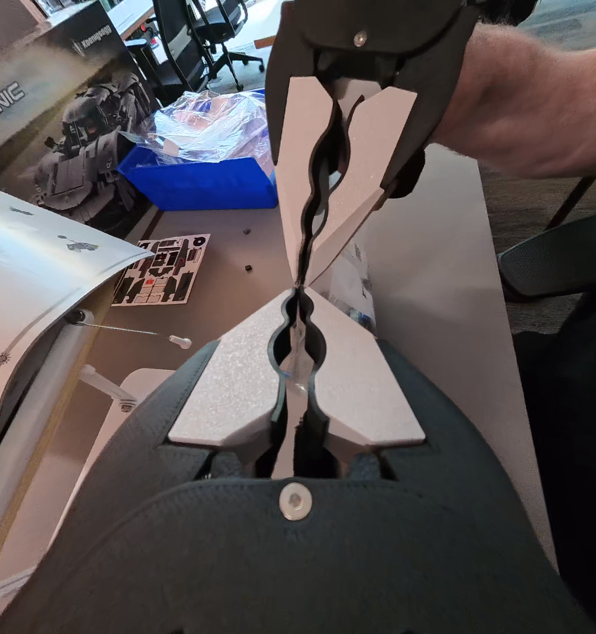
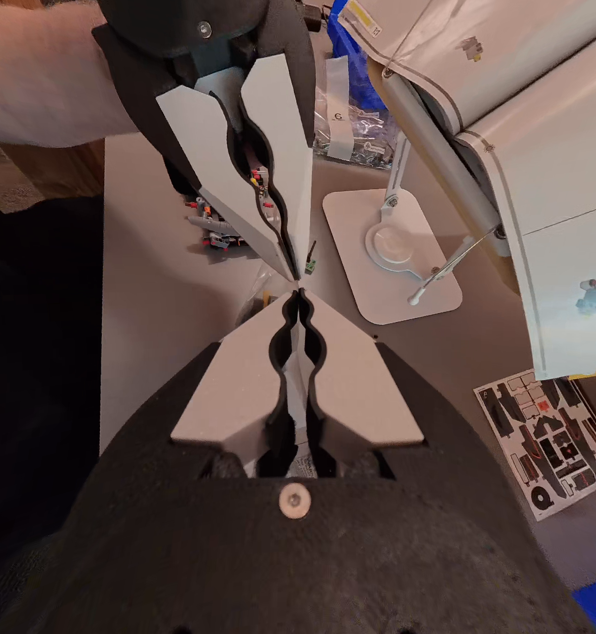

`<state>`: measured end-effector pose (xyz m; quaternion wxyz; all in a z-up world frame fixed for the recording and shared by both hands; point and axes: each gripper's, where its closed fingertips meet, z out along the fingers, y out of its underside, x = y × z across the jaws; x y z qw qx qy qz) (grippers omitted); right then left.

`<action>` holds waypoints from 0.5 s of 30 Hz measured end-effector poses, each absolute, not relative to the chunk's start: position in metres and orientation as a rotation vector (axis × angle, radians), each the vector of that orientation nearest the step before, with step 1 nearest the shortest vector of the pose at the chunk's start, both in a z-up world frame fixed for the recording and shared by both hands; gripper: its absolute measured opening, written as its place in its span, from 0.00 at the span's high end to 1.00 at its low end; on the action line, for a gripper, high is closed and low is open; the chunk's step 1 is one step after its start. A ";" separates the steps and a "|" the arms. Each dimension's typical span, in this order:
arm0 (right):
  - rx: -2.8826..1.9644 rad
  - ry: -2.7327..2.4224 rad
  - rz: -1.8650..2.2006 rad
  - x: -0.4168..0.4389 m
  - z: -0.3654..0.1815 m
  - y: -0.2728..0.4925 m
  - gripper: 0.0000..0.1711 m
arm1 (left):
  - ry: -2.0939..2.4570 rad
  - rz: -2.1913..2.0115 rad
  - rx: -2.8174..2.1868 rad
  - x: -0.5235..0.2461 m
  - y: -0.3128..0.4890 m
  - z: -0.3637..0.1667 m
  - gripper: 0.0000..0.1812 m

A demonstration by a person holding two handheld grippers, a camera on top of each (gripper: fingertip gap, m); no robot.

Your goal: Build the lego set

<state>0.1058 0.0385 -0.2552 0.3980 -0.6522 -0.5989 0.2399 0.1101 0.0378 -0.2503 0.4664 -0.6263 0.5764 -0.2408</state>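
- The left tongs (image 1: 298, 291) are pressed together on a clear plastic bag (image 1: 298, 363), a strip of which shows in the gap between their wavy pads.
- The right tongs (image 2: 298, 291) are likewise clamped on the same bag, seen as white crinkled film (image 2: 296, 394) between their fingers.
- The two pairs of tongs meet tip to tip above the counter (image 2: 145, 308), each showing in the other's view as the pair coming from the top.
- In the right wrist view, left of and behind the far tongs, a partly built lego model (image 2: 214, 230) of grey pieces with red and orange pins lies on the counter; the fingers cover much of it.
- Just right of the tong tips stands a small green brick (image 2: 311, 265) with a dark rod.
- Further right is a white stand (image 2: 392, 254) carrying the open instruction booklet (image 2: 547, 171), cut off by the frame edge.
- A sticker sheet (image 2: 557, 442) lies at the lower right of the right tongs.
- Behind the tips lies a numbered bag of parts (image 2: 351, 133), its contents too small to make out.
- In the left wrist view, a blue bin (image 1: 200, 182) holding crumpled plastic sits to the left of the far tongs, beside the set's box (image 1: 66, 120).
- The bag's contents are hidden by the fingers.
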 end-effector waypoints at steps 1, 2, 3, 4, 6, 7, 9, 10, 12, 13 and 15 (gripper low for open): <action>-1.655 -1.520 0.606 0.106 -0.256 0.039 1.00 | 1.412 -0.602 -1.546 0.111 0.039 -0.252 1.00; -1.660 -1.514 0.598 0.107 -0.257 0.041 1.00 | 1.412 -0.620 -1.551 0.111 0.039 -0.253 1.00; -1.668 -1.504 0.601 0.107 -0.257 0.042 1.00 | 1.410 -0.626 -1.553 0.111 0.040 -0.253 1.00; -1.664 -1.501 0.595 0.107 -0.258 0.043 1.00 | 1.410 -0.620 -1.557 0.111 0.041 -0.254 1.00; -1.646 -1.488 0.587 0.106 -0.256 0.044 1.00 | 1.405 -0.607 -1.563 0.110 0.043 -0.254 1.00; -1.644 -1.491 0.589 0.106 -0.256 0.043 1.00 | 1.408 -0.606 -1.558 0.111 0.043 -0.254 1.00; -1.630 -1.484 0.617 0.105 -0.254 0.043 1.00 | 1.414 -0.617 -1.559 0.112 0.042 -0.255 1.00; -1.621 -1.486 0.640 0.104 -0.252 0.041 1.00 | 1.413 -0.612 -1.561 0.112 0.043 -0.255 1.00; -1.604 -1.498 0.597 0.103 -0.252 0.042 1.00 | 1.408 -0.607 -1.565 0.112 0.045 -0.256 1.00; -1.599 -1.501 0.563 0.104 -0.252 0.044 1.00 | 1.414 -0.612 -1.565 0.112 0.045 -0.256 1.00; -1.589 -1.506 0.548 0.103 -0.252 0.044 1.00 | 1.418 -0.628 -1.571 0.112 0.044 -0.257 1.00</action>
